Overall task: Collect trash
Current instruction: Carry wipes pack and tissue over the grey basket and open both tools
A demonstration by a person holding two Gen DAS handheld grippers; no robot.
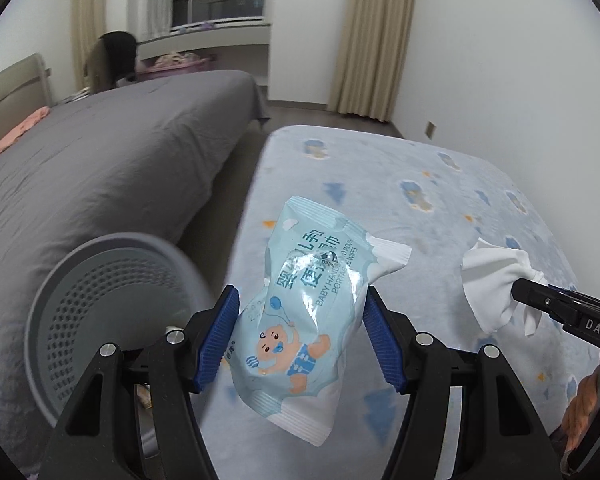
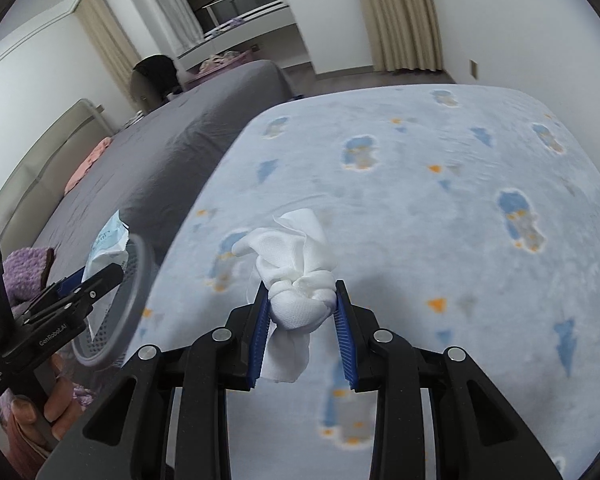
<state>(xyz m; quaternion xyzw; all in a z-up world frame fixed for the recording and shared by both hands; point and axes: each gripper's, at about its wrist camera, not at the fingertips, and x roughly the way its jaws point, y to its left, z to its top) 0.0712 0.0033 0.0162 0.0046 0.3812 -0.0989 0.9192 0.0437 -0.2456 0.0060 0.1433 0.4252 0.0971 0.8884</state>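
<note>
My left gripper (image 1: 300,320) is shut on a light blue baby wipes packet (image 1: 308,304), held in the air above the edge of the blue patterned bed (image 1: 440,200). A grey perforated trash basket (image 1: 100,304) stands just left of it, between the two beds. My right gripper (image 2: 302,304) is shut on a crumpled white wipe (image 2: 296,276), held over the patterned bed (image 2: 420,200). The right gripper with the wipe (image 1: 496,280) also shows at the right of the left wrist view. The left gripper with the packet (image 2: 106,242) and the basket rim (image 2: 136,292) show at the left of the right wrist view.
A large bed with a grey sheet (image 1: 100,160) lies to the left, with a pink cloth (image 1: 20,132) near its headboard. A narrow gap separates the beds. White walls, beige curtains (image 1: 372,40) and a window lie beyond.
</note>
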